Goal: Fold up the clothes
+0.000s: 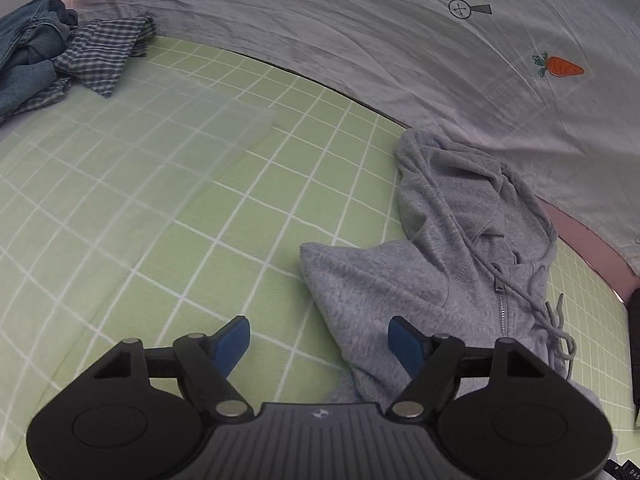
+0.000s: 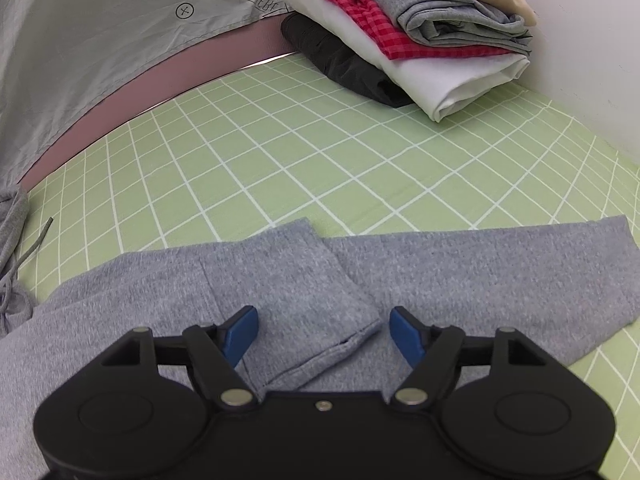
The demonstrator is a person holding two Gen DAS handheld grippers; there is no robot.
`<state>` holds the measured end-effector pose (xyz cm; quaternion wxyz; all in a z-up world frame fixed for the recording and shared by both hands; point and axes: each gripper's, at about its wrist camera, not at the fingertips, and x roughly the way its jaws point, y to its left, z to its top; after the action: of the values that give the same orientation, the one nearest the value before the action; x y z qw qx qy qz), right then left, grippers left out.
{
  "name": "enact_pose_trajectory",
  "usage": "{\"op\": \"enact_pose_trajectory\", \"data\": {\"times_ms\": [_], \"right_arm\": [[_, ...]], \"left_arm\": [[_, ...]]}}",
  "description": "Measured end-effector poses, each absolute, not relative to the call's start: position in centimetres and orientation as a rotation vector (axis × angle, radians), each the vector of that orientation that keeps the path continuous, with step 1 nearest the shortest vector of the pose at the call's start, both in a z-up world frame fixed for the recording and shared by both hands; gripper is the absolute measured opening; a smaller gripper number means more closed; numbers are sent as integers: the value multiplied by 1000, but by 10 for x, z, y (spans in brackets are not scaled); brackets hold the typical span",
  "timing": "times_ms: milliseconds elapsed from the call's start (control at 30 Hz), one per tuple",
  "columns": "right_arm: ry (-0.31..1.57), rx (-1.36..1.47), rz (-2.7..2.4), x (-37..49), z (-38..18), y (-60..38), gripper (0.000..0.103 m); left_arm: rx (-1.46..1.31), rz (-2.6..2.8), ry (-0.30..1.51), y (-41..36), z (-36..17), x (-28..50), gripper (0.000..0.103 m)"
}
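A grey zip hoodie lies face up on the green checked sheet, its hood towards the far edge and its zipper closed. My left gripper hovers open over the hoodie's left shoulder edge, and its blue pads touch no cloth. In the right wrist view the hoodie's body spreads across the front, with one sleeve folded across it and the other stretched out to the right. My right gripper is open, and the folded sleeve's cuff lies between its fingers.
A loose heap of denim and a checked garment sits at the far left. A stack of folded clothes stands at the far right by a white wall. A grey printed cloth hangs behind the bed. A translucent sheet lies flat.
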<state>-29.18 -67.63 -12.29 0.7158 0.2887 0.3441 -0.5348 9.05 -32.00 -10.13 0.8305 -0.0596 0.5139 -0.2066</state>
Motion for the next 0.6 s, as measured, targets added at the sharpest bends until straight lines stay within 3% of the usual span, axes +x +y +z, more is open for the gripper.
{"op": "enact_pose_trajectory", "data": {"times_ms": [100,133,200,233,433,600], "right_arm": [[758,648,-1198,-292,-123,-682,75],[758,650,-1203,-292,-123,-684,75],[759,650,-1211,-291,-123,-687,77],[759,649,-1213,-291,-124,-688,78],[757,635,-1221,-291,-125,-688,82],[766,619,-1212,-291,-125,-687,86]], "left_arm": [[-135,-475,1107,-332,-107,103,63],[-144,-487,1108,-334,-108,106,56],[-169,-503,1110,-337,-110,112,31],[-176,-504,1107,-337,-110,114,4],[-72,-554,994,-343,-91,131,4],[19,-502,1020,-353,-98,138,6]]}}
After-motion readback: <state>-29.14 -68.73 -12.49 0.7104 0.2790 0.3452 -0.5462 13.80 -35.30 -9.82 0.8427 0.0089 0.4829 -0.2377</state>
